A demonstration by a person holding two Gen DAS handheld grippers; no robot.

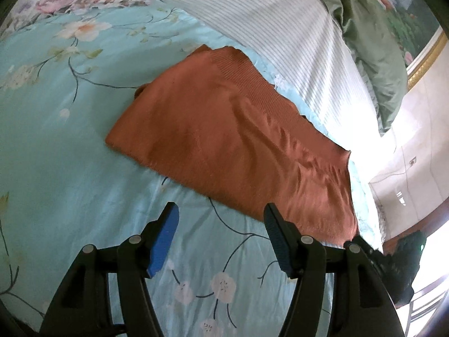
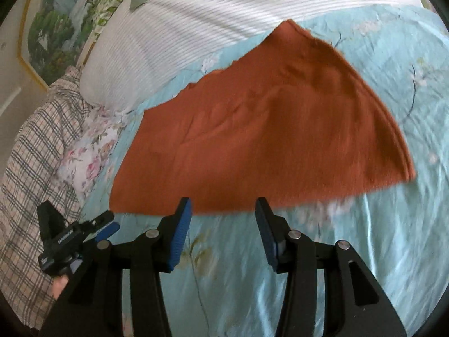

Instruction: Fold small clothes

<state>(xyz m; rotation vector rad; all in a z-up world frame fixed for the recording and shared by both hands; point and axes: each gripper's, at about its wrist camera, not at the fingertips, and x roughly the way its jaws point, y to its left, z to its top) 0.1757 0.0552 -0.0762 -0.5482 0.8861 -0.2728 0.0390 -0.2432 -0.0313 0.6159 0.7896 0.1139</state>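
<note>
Left wrist view: left gripper [image 1: 221,213] jaws apart, empty, low centre. Rust-orange garment [image 1: 233,140] lies flat on the floral bedsheet [image 1: 56,140], long axis upper left to lower right, near edge just ahead.

Right wrist view: right gripper [image 2: 223,207] jaws apart, empty; garment [image 2: 266,140] hem directly ahead, nearer this side. Striped pillow [image 2: 210,22] beyond; nothing obstructs.

A bed with floral aqua sheet [image 1: 70,146], striped white pillow [image 2: 196,22], gilt-framed landscape painting [image 2: 53,28] behind.
</note>
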